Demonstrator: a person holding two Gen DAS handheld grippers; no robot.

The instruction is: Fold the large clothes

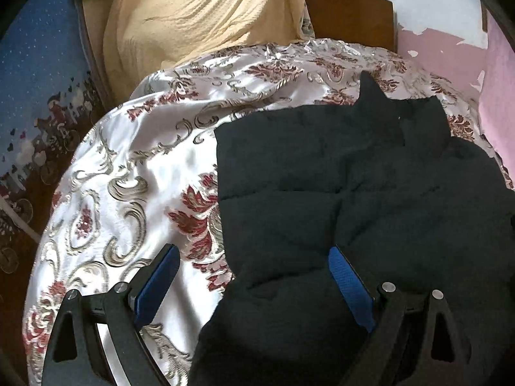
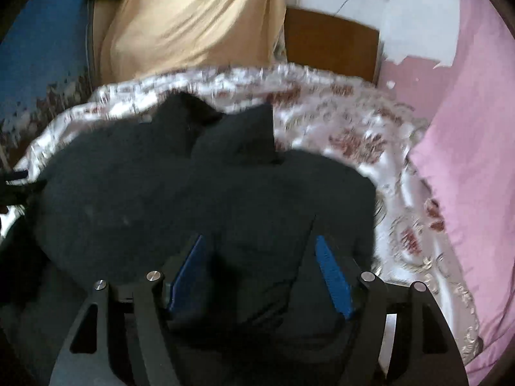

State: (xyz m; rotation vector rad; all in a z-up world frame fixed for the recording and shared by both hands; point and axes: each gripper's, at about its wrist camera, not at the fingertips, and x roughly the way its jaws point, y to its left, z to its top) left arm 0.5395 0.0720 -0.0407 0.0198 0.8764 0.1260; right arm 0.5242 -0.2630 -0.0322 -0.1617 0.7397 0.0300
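**A:** Bedroom, from the look of it: a bed under a shiny flowered bedspread [image 1: 135, 167], with a black padded jacket [image 1: 354, 193] lying on top. Where do the hands stand?

**B:** Nearest first. The left gripper [image 1: 254, 263] has its fingers wide apart, straddling the jacket's near left edge, one blue pad [image 1: 157, 286] over the bedspread and the other over the black cloth. Nothing is pinched. The right gripper [image 2: 260, 257] hangs over the near middle of the jacket [image 2: 209, 199], fingers apart as well, with cloth bulging up between them but neither pad pressing on it, as far as I can tell.

**A:** So how much folding is done?

**B:** Some, I would judge. The jacket sits as a compact, roughly squared block instead of being spread out, and no loose sleeve shows on the left side. Its collar [image 1: 418, 119] stands up at the far end, so the top has not been brought down yet.

**A:** What is left, then?

**B:** Probably folding it in half lengthways and flattening it; it looks puffy. The right view is blurred, so its right edge is hard to read.

**A:** And beyond it?

**B:** A yellow blanket [image 1: 199, 25] hangs at the far left, a wooden headboard [image 1: 347, 13] shows beside it, and a pink wall [image 2: 466, 128] runs along the right.
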